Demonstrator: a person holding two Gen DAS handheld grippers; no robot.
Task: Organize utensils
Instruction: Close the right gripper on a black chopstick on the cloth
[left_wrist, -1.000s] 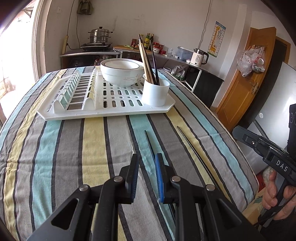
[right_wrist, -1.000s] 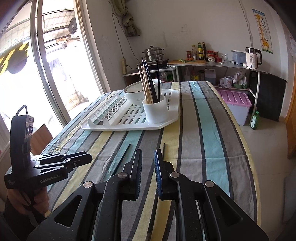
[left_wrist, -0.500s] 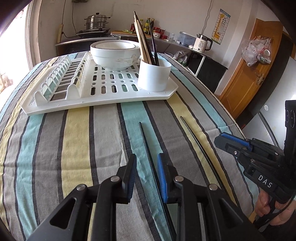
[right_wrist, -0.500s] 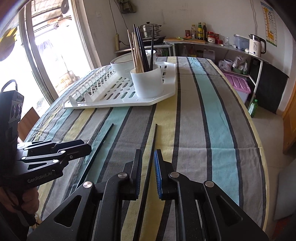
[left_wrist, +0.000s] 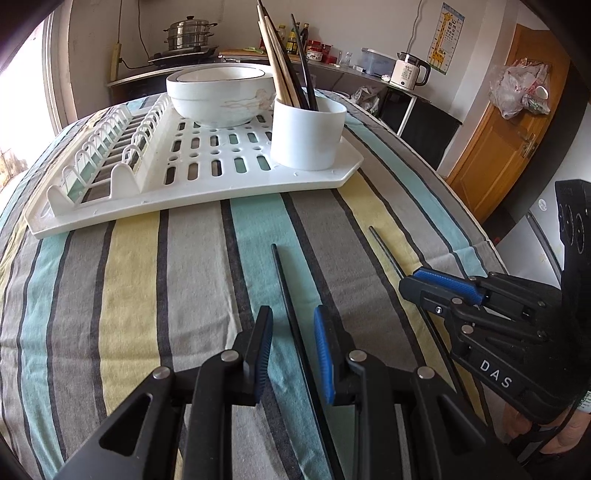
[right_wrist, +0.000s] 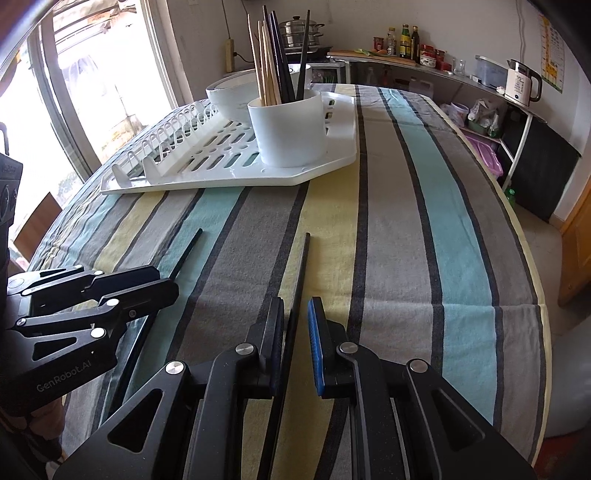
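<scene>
Two black chopsticks lie apart on the striped tablecloth. My left gripper (left_wrist: 291, 321) is open and low, its jaws on either side of the left chopstick (left_wrist: 284, 280). My right gripper (right_wrist: 296, 314) is open, its jaws on either side of the right chopstick (right_wrist: 301, 273). Each gripper shows in the other's view: the right gripper (left_wrist: 436, 284) over the right chopstick (left_wrist: 384, 247), the left gripper (right_wrist: 162, 282) over the left chopstick (right_wrist: 186, 254). A white utensil cup (left_wrist: 307, 134) with several chopsticks stands on the white drying rack (left_wrist: 207, 181).
A white bowl (left_wrist: 221, 92) sits on the rack behind the cup. The table's right edge (right_wrist: 524, 251) drops off to the floor. Shelves with a kettle (right_wrist: 521, 82) and bottles line the far wall.
Both grippers have moved forward and down toward the table. Each now straddles a chopstick, and the rack and cup look closer.
</scene>
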